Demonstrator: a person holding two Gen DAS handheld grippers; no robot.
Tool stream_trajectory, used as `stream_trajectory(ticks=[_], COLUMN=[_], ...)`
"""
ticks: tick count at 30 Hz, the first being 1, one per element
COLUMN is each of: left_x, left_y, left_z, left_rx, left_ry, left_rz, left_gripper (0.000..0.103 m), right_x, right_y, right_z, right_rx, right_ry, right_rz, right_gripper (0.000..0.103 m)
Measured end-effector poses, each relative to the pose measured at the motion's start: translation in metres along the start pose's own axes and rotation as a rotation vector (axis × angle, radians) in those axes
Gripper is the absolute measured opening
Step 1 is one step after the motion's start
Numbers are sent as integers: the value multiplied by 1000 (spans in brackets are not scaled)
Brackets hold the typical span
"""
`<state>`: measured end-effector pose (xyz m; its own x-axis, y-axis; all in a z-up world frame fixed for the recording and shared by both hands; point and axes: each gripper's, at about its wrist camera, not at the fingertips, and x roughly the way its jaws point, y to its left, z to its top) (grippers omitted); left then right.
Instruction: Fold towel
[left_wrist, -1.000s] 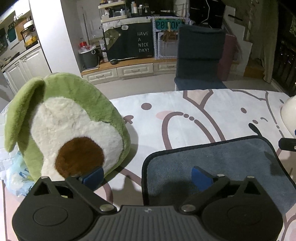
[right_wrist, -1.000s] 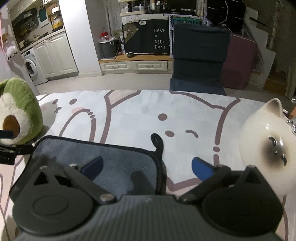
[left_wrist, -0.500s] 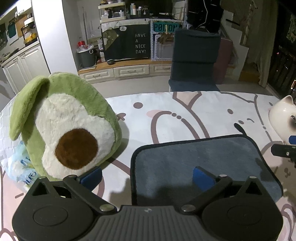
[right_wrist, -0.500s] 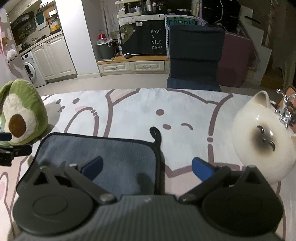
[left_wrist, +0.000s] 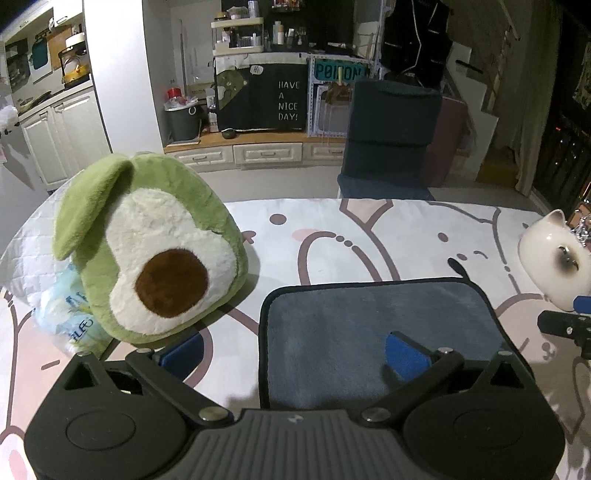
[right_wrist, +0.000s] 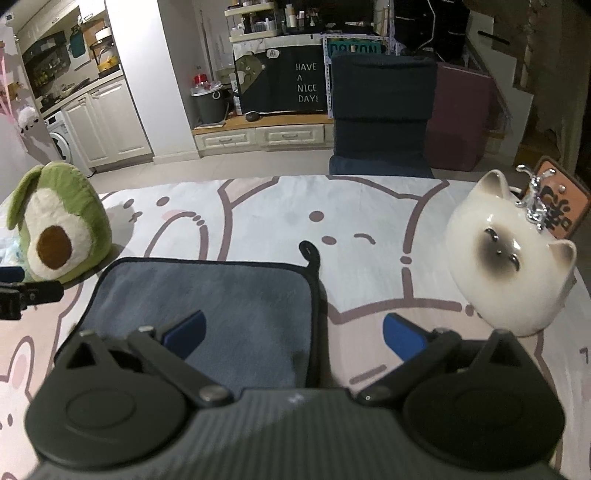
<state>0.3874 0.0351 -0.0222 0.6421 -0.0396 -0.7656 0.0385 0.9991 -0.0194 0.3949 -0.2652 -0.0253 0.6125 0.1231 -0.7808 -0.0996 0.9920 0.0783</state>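
On the cartoon-print tablecloth (left_wrist: 369, 229) lies a soft grey-blue microfibre towel with black piping (left_wrist: 373, 325), flat and limp. Left gripper (left_wrist: 295, 356) and right gripper (right_wrist: 293, 332) both spread wide, empty; best pinched at near corners.

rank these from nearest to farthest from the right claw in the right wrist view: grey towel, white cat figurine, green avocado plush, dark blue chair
1. Grey black-edged towel: directly under the right claw, whose open fingers straddle its right edge.
2. White ceramic cat figurine: to the right, on the table.
3. Green avocado plush toy: far left, on the table.
4. Dark blue chair: behind the table.
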Motion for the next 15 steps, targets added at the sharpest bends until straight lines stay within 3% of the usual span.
stream_trajectory(ticks=[15], left_x=[-53], left_y=[-6], left_z=[-23], left_rx=[-8], left_ry=[-28], left_rz=[-6], left_gripper=[103], right_x=[-51], right_y=[9], right_z=[-22], right_rx=[15], right_ry=[-34], right_rz=[10], right_gripper=[103])
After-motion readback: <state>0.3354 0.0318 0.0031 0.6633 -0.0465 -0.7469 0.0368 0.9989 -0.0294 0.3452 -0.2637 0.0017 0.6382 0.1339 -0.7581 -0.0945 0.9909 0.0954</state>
